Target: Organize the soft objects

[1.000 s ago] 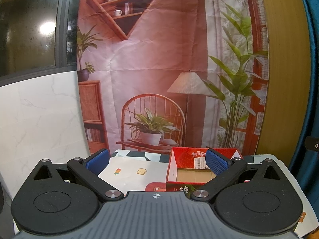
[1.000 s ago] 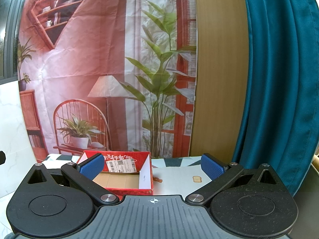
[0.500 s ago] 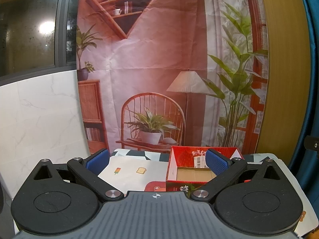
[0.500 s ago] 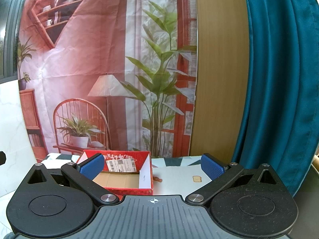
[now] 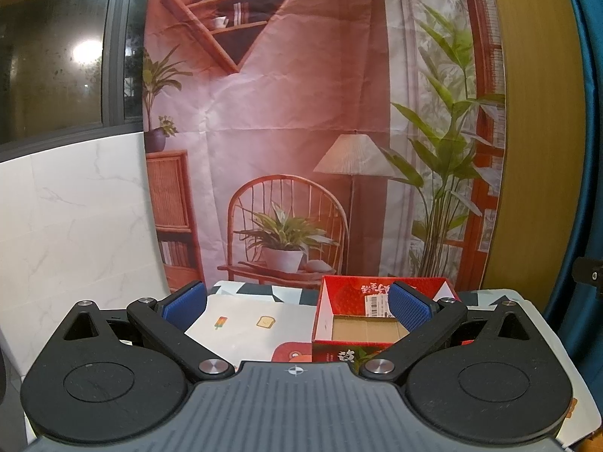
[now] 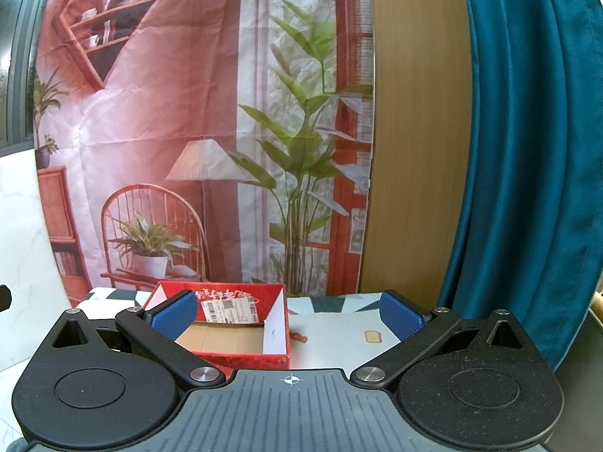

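Note:
A red cardboard box (image 5: 377, 297) with a brown bottom and a shipping label stands open-topped on the table; I see nothing in it. It lies ahead and right of my left gripper (image 5: 297, 305), whose blue pads stand wide apart and hold nothing. In the right wrist view the same red box (image 6: 226, 335) sits ahead and left of my right gripper (image 6: 288, 314), also open with nothing between its pads. No soft object shows in either view.
A white tablecloth (image 5: 248, 324) with small food pictures covers the table. A printed room backdrop (image 5: 301, 132) hangs close behind. A wooden panel (image 6: 418, 150) and teal curtain (image 6: 527, 150) stand at the right, a marble wall (image 5: 75, 226) at the left.

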Demonstrator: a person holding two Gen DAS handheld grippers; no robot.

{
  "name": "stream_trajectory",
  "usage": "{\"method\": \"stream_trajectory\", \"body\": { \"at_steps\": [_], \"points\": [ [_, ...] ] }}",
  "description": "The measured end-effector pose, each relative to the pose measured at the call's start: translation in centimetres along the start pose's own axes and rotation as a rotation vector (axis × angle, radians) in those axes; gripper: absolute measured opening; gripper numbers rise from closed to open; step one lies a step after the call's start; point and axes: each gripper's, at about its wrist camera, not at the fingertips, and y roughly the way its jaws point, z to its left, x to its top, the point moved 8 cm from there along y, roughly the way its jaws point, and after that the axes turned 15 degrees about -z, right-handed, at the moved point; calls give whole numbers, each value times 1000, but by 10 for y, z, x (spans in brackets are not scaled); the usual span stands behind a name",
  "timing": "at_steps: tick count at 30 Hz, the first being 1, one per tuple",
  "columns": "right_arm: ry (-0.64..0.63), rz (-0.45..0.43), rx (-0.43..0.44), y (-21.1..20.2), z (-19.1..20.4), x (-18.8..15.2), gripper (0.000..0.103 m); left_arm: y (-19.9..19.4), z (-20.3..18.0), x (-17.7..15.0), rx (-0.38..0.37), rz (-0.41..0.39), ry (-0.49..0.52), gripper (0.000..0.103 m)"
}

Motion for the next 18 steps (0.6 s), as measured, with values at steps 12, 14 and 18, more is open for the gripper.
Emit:
{"method": "stream_trajectory", "body": {
  "at_steps": [12,14,18],
  "points": [
    [17,11,11,4,-1,-1,103,3,1,-3,2,9,-4,103],
    [24,13,16,6,-1,-2,103,3,0,-3,-1,10,-4,103],
    [38,6,29,8,1,-6,103,8,0,-6,-8,22,-3,103]
  ]
}}
